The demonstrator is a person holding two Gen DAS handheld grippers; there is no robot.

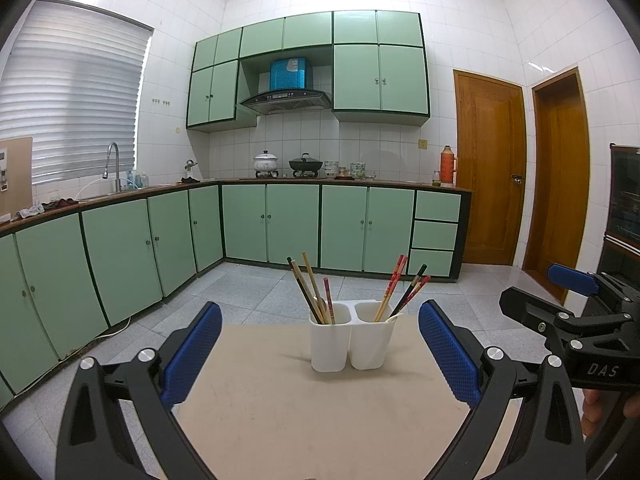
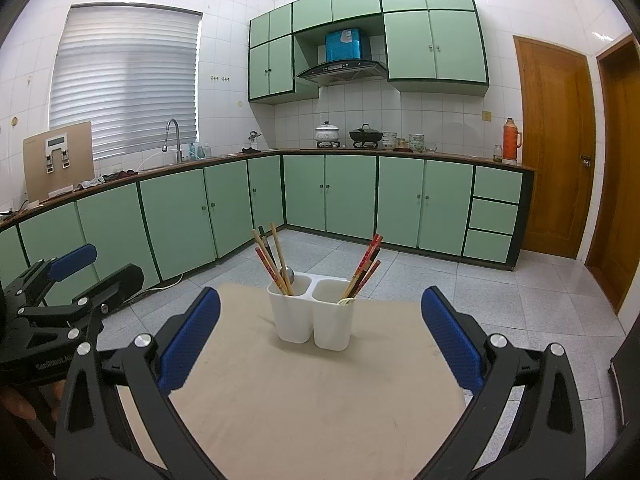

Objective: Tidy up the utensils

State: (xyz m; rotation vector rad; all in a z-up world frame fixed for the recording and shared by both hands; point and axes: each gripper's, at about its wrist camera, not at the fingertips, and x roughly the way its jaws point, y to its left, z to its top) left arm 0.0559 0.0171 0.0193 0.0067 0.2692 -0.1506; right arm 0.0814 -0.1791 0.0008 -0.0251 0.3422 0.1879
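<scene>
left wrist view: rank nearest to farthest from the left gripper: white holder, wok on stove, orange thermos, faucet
From the left gripper, open over the table:
1. White holder, dead ahead on the table.
2. Faucet, far left, on the side counter.
3. Wok and orange thermos, on the back counter, centre and right; too close to call.
</scene>
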